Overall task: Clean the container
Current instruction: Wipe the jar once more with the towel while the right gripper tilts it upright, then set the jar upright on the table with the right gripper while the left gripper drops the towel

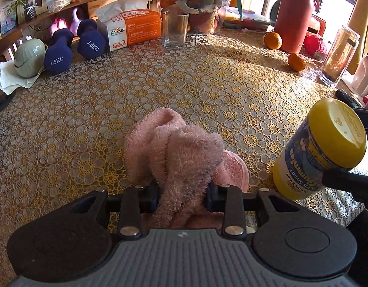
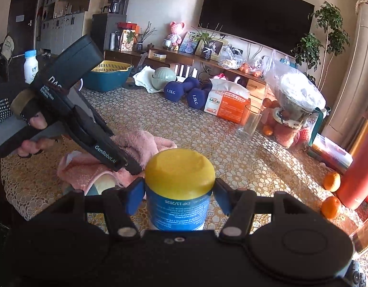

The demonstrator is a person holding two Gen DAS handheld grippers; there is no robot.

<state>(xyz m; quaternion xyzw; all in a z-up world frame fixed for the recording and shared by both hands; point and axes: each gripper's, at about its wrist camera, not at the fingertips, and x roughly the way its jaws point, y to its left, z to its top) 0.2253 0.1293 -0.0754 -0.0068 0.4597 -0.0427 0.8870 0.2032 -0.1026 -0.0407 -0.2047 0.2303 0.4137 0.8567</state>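
While the left gripper [image 1: 182, 191] pinches the pink towel [image 1: 174, 148], the right gripper [image 2: 179, 191] clamps the yellow-lidded bottle [image 2: 180, 191] — just beside that towel.

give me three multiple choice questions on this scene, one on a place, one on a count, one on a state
1. Where is the glass?
A. right of the tissue box
B. on the towel
C. beside the bottle

2. How many dumbbells show?
A. one
B. two
C. four

3. What does the left gripper hold?
A. nothing
B. an orange
C. the towel

Answers:
1. A, the glass stands just right of the box in the left view.
2. B, two blue ones marked 1.5KG.
3. C, its fingers pinch the pink towel, while the right gripper clamps the bottle.
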